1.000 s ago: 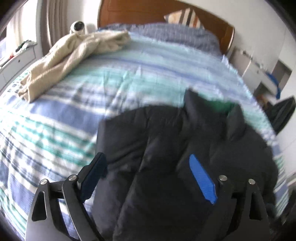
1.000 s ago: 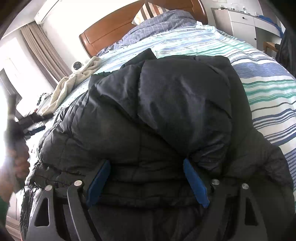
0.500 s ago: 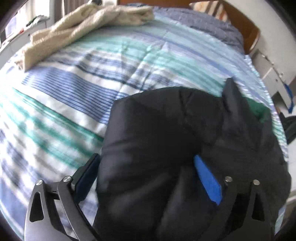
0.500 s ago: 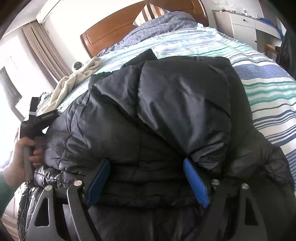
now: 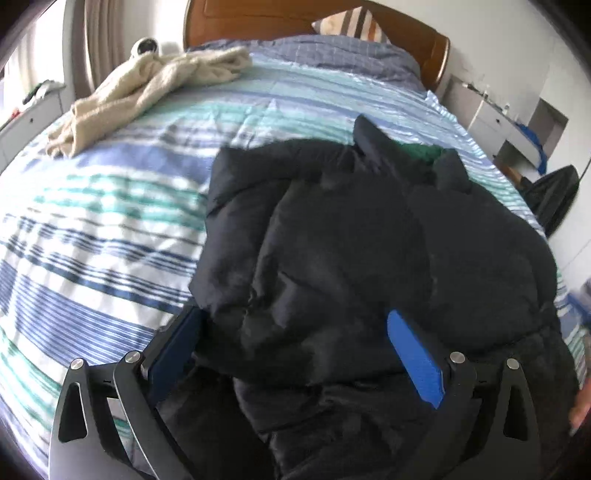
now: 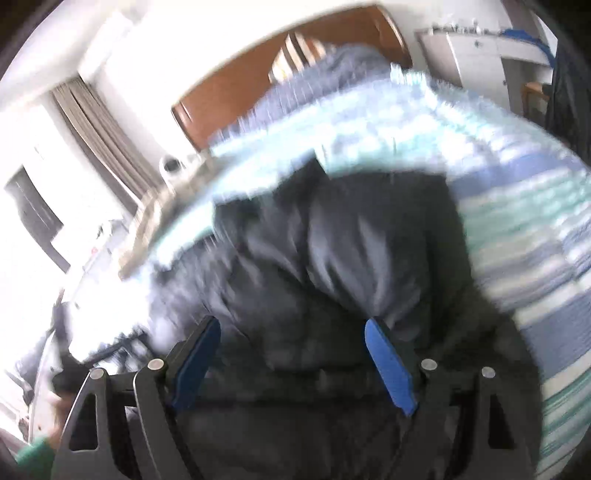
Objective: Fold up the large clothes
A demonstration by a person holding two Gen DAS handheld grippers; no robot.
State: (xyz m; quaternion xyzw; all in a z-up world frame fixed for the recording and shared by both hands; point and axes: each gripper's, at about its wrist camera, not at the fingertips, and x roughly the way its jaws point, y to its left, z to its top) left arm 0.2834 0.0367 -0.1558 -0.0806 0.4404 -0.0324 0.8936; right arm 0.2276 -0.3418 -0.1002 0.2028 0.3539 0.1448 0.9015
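Where the striped bedspread [image 5: 110, 229] covers the bed, a black puffer jacket [image 5: 351, 240] lies bunched toward the near, right-hand part of it, its collar pointing at the headboard and showing a green lining [image 5: 419, 152]. The left hand-held gripper [image 5: 295, 350] hangs over the jacket's near edge; its jaws have just been opening and now stand wide apart, a thick fold of padding bulging between the blue pads [image 5: 415, 360] without being pinched. The right hand-held gripper [image 6: 291, 356] is also spread apart over the jacket [image 6: 332, 266], the quilted fabric lying between and beneath its fingers; this view is smeared by motion, so whether the pads touch the cloth cannot be told.

Farther up the bed, near its left edge, a cream knitted garment [image 5: 147, 92] sprawls in a loose rope, well apart from the jacket. A blue checked pillow [image 5: 332, 55] lies against the wooden headboard [image 5: 258, 18], with a striped cushion [image 5: 351, 24] behind it. A small round white device [image 5: 146, 47] sits just beyond the cream garment, beside grey curtains [image 5: 99, 44]. White drawers [image 5: 491, 122] stand to the right of the bed, and a dark garment [image 5: 554, 199] hangs near them. A bit of a hand [image 5: 580, 406] shows at the right rim of the left view.
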